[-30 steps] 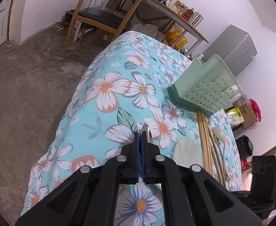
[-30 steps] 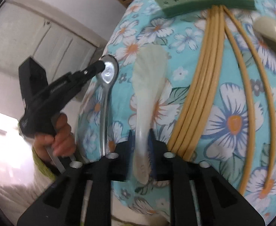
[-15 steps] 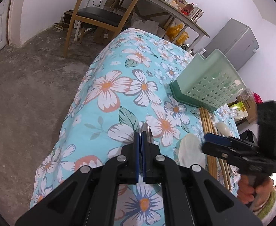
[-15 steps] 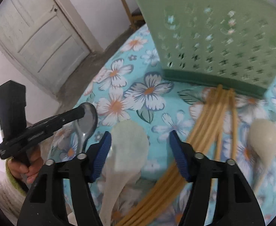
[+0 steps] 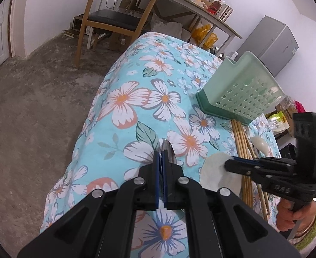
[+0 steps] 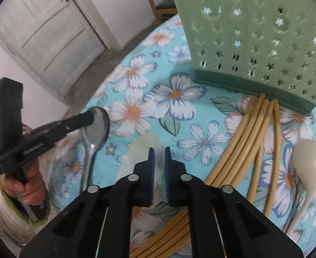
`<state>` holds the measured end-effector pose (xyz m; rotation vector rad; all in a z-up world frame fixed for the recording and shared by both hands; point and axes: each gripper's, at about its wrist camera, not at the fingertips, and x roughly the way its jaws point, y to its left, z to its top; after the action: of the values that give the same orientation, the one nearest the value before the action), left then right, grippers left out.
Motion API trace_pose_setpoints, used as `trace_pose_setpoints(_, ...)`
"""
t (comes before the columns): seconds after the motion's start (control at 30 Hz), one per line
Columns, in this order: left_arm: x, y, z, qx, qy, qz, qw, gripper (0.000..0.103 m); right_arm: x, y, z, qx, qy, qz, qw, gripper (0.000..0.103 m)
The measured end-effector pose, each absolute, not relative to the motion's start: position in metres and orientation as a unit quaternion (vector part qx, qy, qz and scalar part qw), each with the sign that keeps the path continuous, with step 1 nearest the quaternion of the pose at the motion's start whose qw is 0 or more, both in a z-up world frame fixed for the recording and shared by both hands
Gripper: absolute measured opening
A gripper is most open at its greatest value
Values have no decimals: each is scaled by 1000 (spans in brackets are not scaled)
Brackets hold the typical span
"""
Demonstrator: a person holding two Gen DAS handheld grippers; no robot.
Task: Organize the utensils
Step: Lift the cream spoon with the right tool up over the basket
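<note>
I can read the raised letters "DAS" on the side of my right gripper point(image 6: 159, 152). The writing on my left gripper point(image 5: 160, 157) is too blurry to read.

My left hand point(image 6: 28, 189) holds its handle and tips that gripper down at the surface point(image 5: 136, 99), which has a blue flower cloth on it. Its jaws are pinching the metal spoon point(image 5: 168, 150), and the round end pokes out in front.

My right hand point(image 5: 291, 217) also tips its gripper down. Those jaws are pressed almost together and pinch nothing. The pale scoop point(image 6: 140, 148) lies flat right under them.

The green basket point(image 5: 244, 90) with star holes stands farther back. I cannot tell what is inside. The chopsticks point(image 6: 244, 133) lie with their ends against its bottom edge. A cream spoon point(image 6: 306, 157) lies just beside them.
</note>
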<state>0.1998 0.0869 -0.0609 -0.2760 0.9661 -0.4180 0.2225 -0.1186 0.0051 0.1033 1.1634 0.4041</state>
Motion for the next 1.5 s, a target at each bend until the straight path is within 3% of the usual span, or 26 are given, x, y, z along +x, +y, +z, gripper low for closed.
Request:
trace_pose_setpoints(0.37,184,89,-13,-114,416,-192,881,1,182,-147,82,16,461,128,878,0)
trace_pose_setpoints(0.7,191,63,101,-100,268,-215,934,1,175,-187,173,-8,334,33,942,0)
trace_pose_setpoints(0.97,220,27,161,-105,145,-174,968,1,207,-214,224,-10,244,-35,969,0)
trace_pose_setpoints(1.2,261,-13,152,-65,93,-118,986,1,247,-232,238,-32,187,-69,979,0)
trace_pose_setpoints(1.5,295,-44,114,-6,84,-84,993,1,298,-252,201,-60,178,-90,978,0)
